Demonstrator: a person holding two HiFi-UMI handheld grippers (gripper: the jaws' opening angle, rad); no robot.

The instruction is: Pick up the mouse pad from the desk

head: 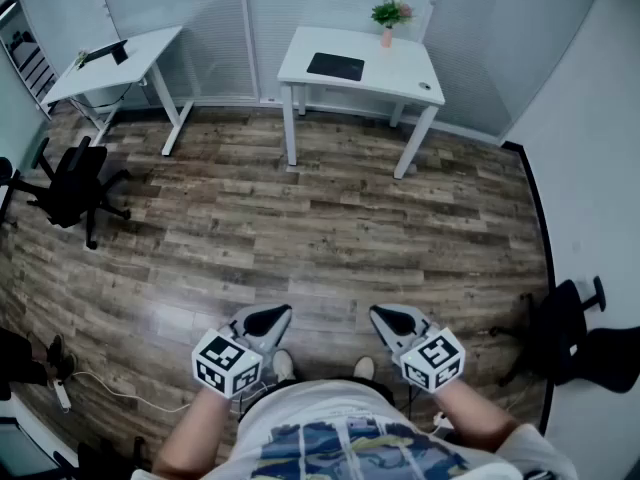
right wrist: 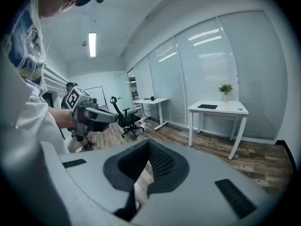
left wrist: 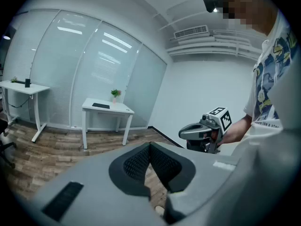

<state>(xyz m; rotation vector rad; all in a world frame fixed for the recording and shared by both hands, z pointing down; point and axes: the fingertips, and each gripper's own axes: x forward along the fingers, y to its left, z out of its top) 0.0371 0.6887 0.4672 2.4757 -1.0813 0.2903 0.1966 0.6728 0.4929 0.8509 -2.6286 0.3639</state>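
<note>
The black mouse pad (head: 335,65) lies flat on a white desk (head: 400,73) across the room, by the glass wall. It also shows small in the left gripper view as the mouse pad (left wrist: 100,106) and in the right gripper view as the mouse pad (right wrist: 207,107). Both grippers are held low in front of the person, far from the desk. My left gripper (head: 265,320) is shut and holds nothing. My right gripper (head: 393,320) is likewise shut and holds nothing. Each gripper view shows its own jaws met at the tips, left gripper (left wrist: 150,147), right gripper (right wrist: 149,145).
A small potted plant (head: 388,18) stands at the desk's back edge. A second white desk (head: 115,63) is at the far left. One black office chair (head: 75,183) stands at the left, another (head: 570,338) at the right wall. Wooden floor (head: 320,228) lies between me and the desk.
</note>
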